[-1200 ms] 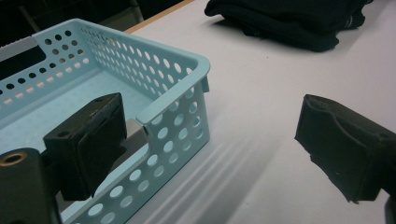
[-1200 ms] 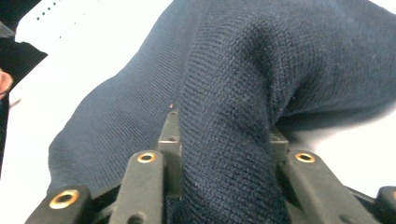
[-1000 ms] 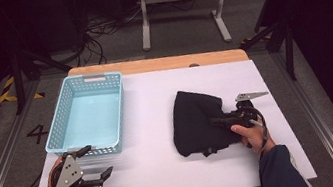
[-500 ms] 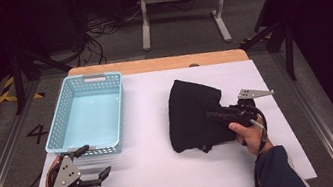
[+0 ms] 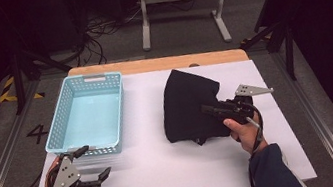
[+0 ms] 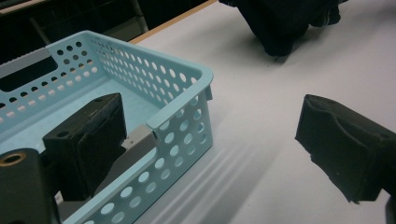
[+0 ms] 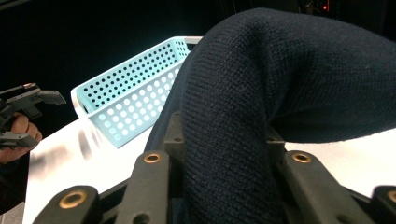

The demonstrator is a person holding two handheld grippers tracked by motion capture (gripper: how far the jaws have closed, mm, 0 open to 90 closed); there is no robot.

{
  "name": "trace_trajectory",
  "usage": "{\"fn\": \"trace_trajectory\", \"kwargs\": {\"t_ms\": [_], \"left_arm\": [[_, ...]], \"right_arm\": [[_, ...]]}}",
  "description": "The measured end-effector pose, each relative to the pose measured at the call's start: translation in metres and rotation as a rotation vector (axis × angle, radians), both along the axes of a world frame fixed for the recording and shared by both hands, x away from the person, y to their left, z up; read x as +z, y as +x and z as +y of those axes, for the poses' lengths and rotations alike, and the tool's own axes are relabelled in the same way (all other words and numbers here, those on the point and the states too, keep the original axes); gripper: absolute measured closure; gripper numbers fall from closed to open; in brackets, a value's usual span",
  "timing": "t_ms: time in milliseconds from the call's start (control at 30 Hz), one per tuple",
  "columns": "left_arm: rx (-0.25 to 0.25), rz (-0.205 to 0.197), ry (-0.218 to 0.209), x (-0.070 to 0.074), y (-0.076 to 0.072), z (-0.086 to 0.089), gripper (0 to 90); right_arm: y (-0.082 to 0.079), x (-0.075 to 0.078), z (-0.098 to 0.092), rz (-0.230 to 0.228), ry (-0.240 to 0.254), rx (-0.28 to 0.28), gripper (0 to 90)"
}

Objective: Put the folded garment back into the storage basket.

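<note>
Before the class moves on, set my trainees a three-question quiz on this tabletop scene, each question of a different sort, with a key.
1. True or false: the right gripper is closed on a fold of the dark knitted garment.
2. Multiple choice: the light blue perforated basket holds A) the garment, B) nothing, C) a gripper.
3. Fill in: the left gripper is held with its jaws ____, near the basket's front corner, gripping nothing.

Key
1. True: the right gripper view shows knit fabric pinched between its jaws.
2. B: its floor is bare in the high view.
3. Open: the left gripper view shows a wide gap between the jaws.
</note>
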State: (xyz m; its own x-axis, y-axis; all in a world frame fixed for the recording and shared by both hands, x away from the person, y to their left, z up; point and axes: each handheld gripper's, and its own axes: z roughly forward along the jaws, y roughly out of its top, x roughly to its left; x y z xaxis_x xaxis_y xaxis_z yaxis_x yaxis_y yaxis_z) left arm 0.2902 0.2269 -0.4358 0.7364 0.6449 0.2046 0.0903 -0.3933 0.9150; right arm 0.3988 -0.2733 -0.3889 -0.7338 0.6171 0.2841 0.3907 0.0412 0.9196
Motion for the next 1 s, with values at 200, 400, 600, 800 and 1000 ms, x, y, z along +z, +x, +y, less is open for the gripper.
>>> {"fn": "trace_trajectory", "kwargs": {"t_ms": [200, 400, 600, 800, 1000], "left_arm": [[-0.007, 0.004, 0.002, -0.001, -0.001, -0.002, 9.1], [-0.016, 0.000, 0.002, 0.000, -0.002, -0.002, 9.0], [-0.024, -0.004, 0.008, -0.001, -0.003, -0.005, 9.0], [-0.028, -0.003, 0.001, 0.000, -0.004, -0.005, 9.0], [-0.036, -0.004, -0.001, 0.000, -0.004, -0.005, 9.1]], "right_arm": [[0.001, 0.010, 0.009, -0.024, 0.010, -0.010, 65.7], [0.004, 0.020, 0.019, -0.047, 0.017, -0.021, 65.7], [0.007, 0.031, 0.033, -0.063, 0.016, -0.015, 65.7], [0.012, 0.041, 0.049, -0.080, 0.024, -0.006, 65.7], [0.017, 0.049, 0.070, -0.093, 0.030, 0.012, 65.6]]}}
